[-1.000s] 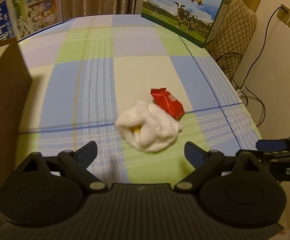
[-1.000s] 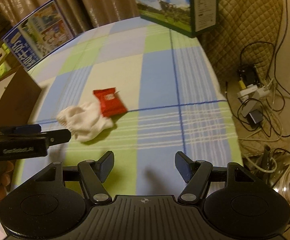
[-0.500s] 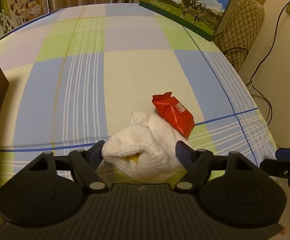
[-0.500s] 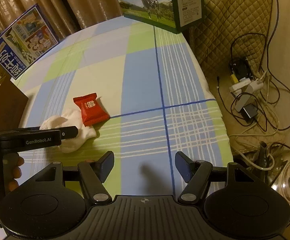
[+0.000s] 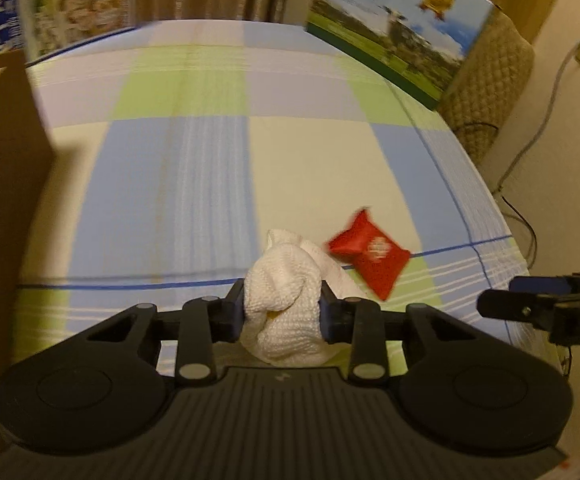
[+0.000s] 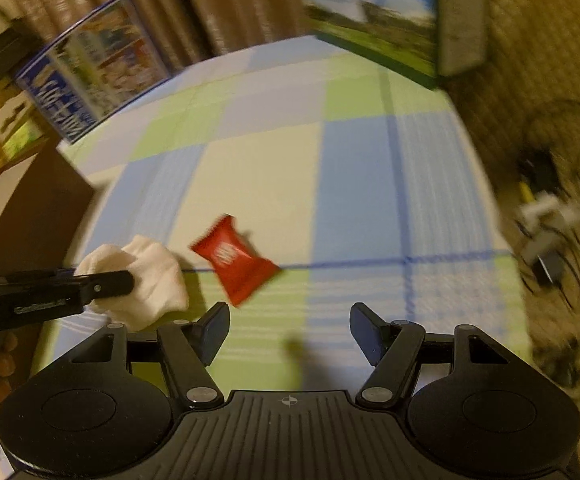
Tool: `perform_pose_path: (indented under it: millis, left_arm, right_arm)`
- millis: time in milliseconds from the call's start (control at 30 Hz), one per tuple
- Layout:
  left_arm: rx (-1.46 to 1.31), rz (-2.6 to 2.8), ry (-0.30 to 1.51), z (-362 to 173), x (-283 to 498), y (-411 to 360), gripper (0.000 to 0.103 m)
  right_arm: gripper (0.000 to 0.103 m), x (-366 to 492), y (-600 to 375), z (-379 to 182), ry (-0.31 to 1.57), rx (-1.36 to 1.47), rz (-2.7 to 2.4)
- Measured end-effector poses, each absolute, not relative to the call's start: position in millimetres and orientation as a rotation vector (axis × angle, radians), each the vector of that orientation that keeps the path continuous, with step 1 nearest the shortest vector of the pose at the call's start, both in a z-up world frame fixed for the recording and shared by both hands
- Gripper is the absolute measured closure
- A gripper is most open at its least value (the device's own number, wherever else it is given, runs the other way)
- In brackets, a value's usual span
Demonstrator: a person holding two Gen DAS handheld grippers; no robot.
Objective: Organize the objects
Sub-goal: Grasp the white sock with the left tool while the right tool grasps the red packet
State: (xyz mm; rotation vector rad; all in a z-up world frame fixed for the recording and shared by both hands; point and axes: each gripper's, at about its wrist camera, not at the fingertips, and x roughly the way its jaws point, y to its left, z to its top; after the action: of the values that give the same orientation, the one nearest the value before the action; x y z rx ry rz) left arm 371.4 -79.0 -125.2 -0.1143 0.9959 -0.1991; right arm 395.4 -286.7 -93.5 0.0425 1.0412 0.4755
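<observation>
- The left gripper [image 5: 282, 316] has just been closing, and now it squeezes the white sock [image 5: 286, 300] between its pads (a tight pinch).
- The right gripper [image 6: 288, 332] is open and holds nothing.
- The red snack packet [image 6: 236, 262] lies on the checked cloth [image 6: 349, 184], just ahead and left of the right gripper, slanting toward it.

A surface [image 5: 290, 168] covered in a blue, green and cream checked cloth carries a bunched white sock [image 5: 286, 304] and a red snack packet [image 5: 369, 258] near its front edge, with two printed cartons [image 5: 389, 36] at the far corners.
</observation>
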Motion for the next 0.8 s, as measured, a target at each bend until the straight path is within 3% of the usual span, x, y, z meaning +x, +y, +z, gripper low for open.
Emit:
perform_pose_path:
  millis: [267,600,800]
  left_arm:
    - [-0.147,-0.071,0.987,-106,354,-32,0.073]
    - [-0.177,0.007,0.978,-98,327,-8,0.073]
    - [-0.175,0.026,0.968,-93,324,-1,0.073]
  right_arm:
    - [0.041,412,-226,-112,0.935,-0.178,0.606]
    - [0.072,419,-189,-145,0.933,-0.381,0.648]
    - [0.081,415,-188,-142,0.940,-0.382,0.651]
